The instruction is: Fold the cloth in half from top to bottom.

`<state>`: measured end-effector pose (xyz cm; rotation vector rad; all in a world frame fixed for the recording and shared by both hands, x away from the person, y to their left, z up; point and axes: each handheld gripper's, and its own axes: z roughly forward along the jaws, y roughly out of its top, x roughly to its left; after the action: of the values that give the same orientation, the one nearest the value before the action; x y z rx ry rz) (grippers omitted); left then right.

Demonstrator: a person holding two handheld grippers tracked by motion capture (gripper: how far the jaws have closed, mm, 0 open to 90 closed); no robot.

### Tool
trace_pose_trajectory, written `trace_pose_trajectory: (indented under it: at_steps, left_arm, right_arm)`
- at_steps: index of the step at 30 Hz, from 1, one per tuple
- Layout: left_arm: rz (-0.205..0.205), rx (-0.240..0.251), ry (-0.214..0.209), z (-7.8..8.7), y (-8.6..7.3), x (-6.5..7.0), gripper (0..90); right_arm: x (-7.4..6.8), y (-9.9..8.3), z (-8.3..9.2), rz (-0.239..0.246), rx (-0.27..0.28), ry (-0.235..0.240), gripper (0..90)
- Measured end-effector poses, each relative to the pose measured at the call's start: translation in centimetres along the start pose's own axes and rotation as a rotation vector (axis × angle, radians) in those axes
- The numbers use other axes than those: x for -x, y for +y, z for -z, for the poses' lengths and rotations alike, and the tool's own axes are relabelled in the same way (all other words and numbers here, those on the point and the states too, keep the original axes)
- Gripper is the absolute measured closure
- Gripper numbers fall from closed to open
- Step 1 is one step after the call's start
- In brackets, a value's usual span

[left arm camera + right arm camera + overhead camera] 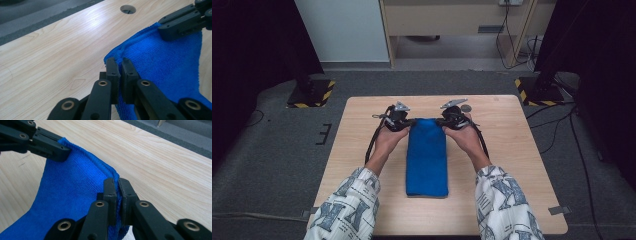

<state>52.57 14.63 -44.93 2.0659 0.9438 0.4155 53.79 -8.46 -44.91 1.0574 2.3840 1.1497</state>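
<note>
High view: pale wooden table [362, 165] on a grey carpeted floor [272, 150], light falling mostly on the tabletop.
Table: square top with clear wood grain, a small round hole [127, 9] near the far edge.
Room: dark curtains [252, 40] at both sides, a pale wall panel [342, 30] and a wooden frame [452, 20] at the back.
Floor: two black stand bases with yellow-black hazard tape [311, 93], cables [572, 130] trailing on the right.
Towel [427, 157]: blue, folded into a long strip down the middle of the table, near end flat on the wood, far end held up by its two corners.
Left gripper [398, 119]: clamped narrow on the far left corner of the towel, hem pinched between the black jaws.
Right gripper [454, 117]: clamped narrow on the far right corner of the towel.
Person: patterned sleeves [347, 205] coming in from the near edge.
</note>
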Motion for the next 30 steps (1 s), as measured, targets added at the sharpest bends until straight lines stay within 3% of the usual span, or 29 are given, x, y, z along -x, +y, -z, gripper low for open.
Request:
trace_pose_trajectory:
  at_steps: [20, 30]
  left_arm:
    - [-0.023, 0.025, -0.022, 3.6, -1.3, 2.4, 86.0]
    - [-0.036, 0.039, -0.041, 5.3, -2.4, 3.2, 86.0]
  right_arm:
    - [-3.5, -1.2, 3.5, 0.052, 0.031, 0.018, 85.7]
    - [-4.9, -2.0, 5.0, 0.069, 0.052, 0.05, 85.8]
